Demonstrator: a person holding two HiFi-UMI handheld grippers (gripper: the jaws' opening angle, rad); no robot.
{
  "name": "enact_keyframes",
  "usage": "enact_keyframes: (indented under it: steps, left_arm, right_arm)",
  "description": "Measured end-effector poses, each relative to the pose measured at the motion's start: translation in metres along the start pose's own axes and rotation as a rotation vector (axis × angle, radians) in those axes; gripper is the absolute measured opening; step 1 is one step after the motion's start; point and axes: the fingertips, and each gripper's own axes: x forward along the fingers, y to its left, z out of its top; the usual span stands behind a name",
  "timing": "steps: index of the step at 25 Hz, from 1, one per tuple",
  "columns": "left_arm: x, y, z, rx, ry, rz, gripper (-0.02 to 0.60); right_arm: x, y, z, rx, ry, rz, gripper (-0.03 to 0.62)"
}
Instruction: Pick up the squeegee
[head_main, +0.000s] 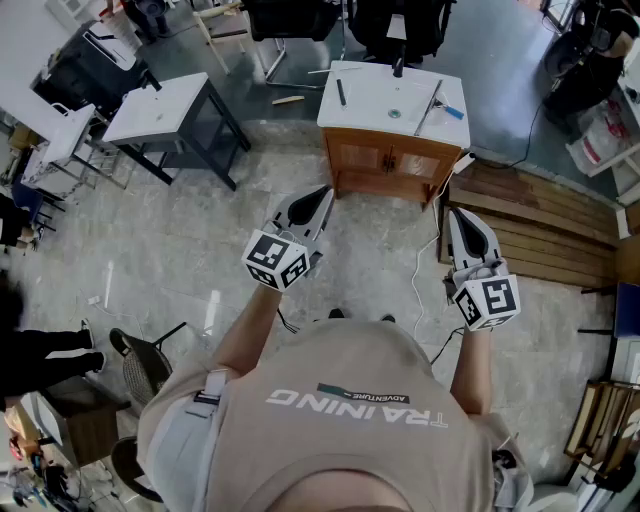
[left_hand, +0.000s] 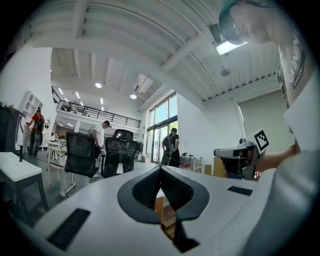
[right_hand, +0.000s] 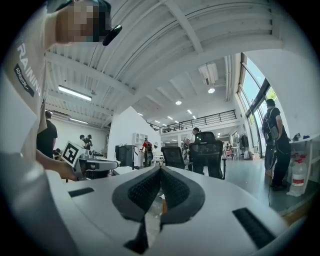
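The squeegee (head_main: 433, 105), a thin grey bar with a blue handle, lies on the right part of the white top of a wooden cabinet (head_main: 391, 158) ahead of me. A black stick-like item (head_main: 341, 92) lies on the top's left part. My left gripper (head_main: 322, 192) is held level in front of the cabinet, jaws shut with nothing between them; the left gripper view shows its pads (left_hand: 150, 187) closed together. My right gripper (head_main: 457, 212) hovers level to the cabinet's right, also shut and empty, pads (right_hand: 172, 187) meeting. Both are well short of the squeegee.
A white table (head_main: 165, 105) on dark legs stands at the left. Wooden planks (head_main: 540, 215) lie on the floor at the right, and a white cable (head_main: 424, 270) runs beside the cabinet. Black office chairs (head_main: 395, 25) stand behind it. People stand in the hall beyond.
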Motion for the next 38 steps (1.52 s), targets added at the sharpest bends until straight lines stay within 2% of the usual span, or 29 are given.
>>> enact_keyframes:
  steps: [14, 21, 32, 38]
  left_arm:
    - [-0.003, 0.012, -0.006, -0.016, 0.004, 0.004, 0.006]
    - [-0.008, 0.024, -0.003, -0.012, 0.001, -0.007, 0.006]
    - [-0.015, 0.056, -0.020, -0.063, 0.014, -0.036, 0.006]
    - [0.015, 0.079, -0.033, -0.065, 0.032, -0.021, 0.006]
  right_arm:
    - [0.005, 0.006, -0.009, 0.006, 0.011, -0.011, 0.031]
    - [0.007, 0.012, -0.007, 0.029, -0.013, -0.059, 0.031]
    - [0.033, 0.040, -0.022, 0.043, 0.017, -0.077, 0.031]
    - [0.062, 0.012, -0.030, 0.041, 0.025, -0.077, 0.032]
